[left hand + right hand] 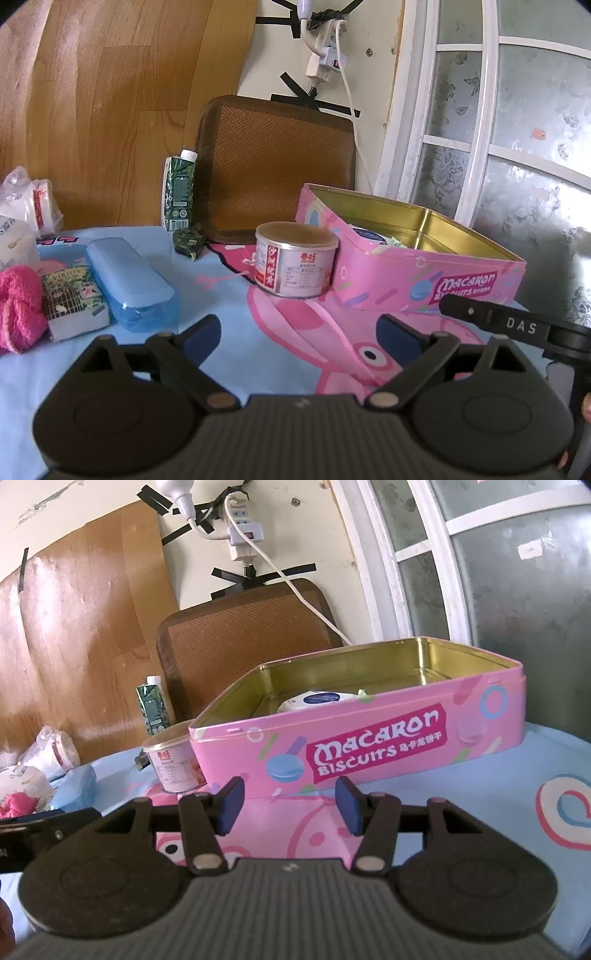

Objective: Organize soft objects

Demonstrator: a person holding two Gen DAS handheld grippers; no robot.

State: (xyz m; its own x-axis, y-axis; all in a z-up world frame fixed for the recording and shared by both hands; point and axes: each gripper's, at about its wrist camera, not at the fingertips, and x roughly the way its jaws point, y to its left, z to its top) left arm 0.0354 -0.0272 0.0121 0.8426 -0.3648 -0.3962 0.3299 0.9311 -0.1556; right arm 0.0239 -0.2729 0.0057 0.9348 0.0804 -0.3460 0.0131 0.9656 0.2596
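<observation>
A pink biscuit tin (436, 280) (369, 746) stands open on the cartoon cloth, with a white soft pack (317, 698) lying inside it. At the left edge lie a pink fluffy ball (18, 306) (16, 803), a printed tissue pack (74, 302) and a blue soft case (133, 280) (75, 786). My left gripper (299, 339) hovers open over the cloth with nothing between its blue pads. My right gripper (290, 806) is open too, empty, just in front of the tin's near wall.
A round can (295, 264) (175, 766) stands against the tin's left side. A green carton (179, 190) (155, 707), a small dark tape roll (188, 240) and plastic bags (26, 203) sit at the back left. A brown woven cushion (277, 166) leans on the wall.
</observation>
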